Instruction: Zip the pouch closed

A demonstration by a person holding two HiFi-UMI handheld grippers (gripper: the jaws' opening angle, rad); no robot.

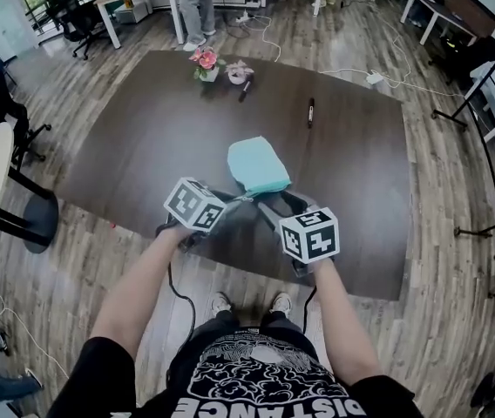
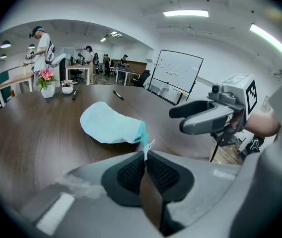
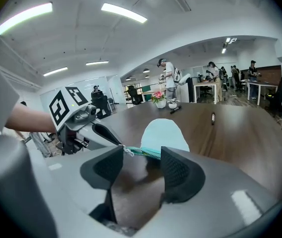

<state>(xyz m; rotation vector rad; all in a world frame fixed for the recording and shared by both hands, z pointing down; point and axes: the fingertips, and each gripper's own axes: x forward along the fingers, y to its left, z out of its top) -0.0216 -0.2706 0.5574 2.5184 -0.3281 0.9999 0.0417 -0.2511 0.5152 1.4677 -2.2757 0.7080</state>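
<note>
Between the pressed-together jaws of my left gripper (image 2: 145,156) sits the pale zipper pull (image 2: 150,145) of the teal pouch (image 2: 108,125), which lies on the table (image 2: 32,133) just ahead. My right gripper (image 3: 142,155) has its jaws apart, gripping nothing, with the pouch's zipper end just beyond their tips.

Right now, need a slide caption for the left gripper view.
Left gripper pinches the zipper end of the teal pouch on the dark table; right gripper open alongside.
</note>
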